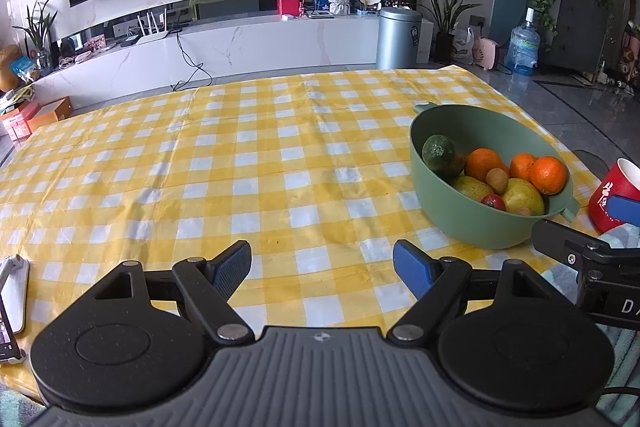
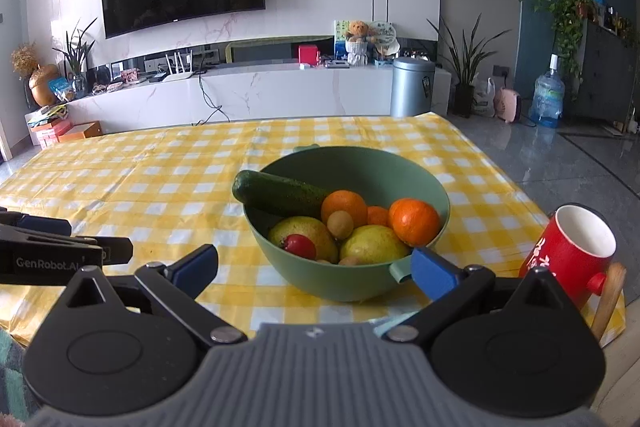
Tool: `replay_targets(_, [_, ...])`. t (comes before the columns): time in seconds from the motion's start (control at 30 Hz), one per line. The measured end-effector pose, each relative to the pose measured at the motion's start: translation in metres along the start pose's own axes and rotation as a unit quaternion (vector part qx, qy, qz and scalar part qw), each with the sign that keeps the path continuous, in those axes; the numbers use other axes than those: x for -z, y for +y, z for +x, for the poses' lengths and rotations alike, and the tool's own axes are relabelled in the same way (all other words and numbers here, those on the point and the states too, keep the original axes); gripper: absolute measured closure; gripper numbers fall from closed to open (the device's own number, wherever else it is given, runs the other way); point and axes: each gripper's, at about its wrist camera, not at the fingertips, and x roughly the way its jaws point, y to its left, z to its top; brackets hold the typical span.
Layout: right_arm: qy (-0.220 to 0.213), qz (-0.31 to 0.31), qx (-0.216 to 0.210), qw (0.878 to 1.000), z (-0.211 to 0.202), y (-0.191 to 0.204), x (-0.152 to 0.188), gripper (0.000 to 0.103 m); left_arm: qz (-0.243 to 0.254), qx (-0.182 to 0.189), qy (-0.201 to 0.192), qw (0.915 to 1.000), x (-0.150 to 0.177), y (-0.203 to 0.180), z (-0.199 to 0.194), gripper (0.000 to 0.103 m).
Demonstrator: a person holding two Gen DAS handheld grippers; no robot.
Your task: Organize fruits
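Note:
A green bowl (image 2: 356, 279) (image 1: 440, 199) stands on the yellow checked tablecloth (image 1: 240, 167). It holds a dark green cucumber (image 2: 280, 193) (image 1: 440, 155), several oranges (image 2: 414, 221) (image 1: 548, 175), two yellow-green pears (image 2: 376, 247), a small red fruit (image 2: 300, 246) and a small tan fruit (image 2: 340, 224). My right gripper (image 2: 314, 269) is open just in front of the bowl's near side, nothing between its fingers. My left gripper (image 1: 322, 269) is open over bare cloth, left of the bowl, empty.
A red mug (image 2: 572, 251) (image 1: 612, 195) leans at the table's right edge, beside a wooden handle (image 2: 608, 299). A phone (image 1: 12, 303) lies at the near left edge. Beyond the table are a TV cabinet (image 2: 240, 95), a metal bin (image 2: 412, 87) and a water bottle (image 2: 546, 99).

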Motion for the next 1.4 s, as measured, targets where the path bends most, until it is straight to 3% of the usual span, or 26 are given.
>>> replay_targets(1.4, [0.006,0.002,-0.006,1.000,0.0038,-0.0015,-0.0002,0.004,0.001,-0.006,0.004,1.0000,-0.0026,-0.0020,-0.0030,0.009])
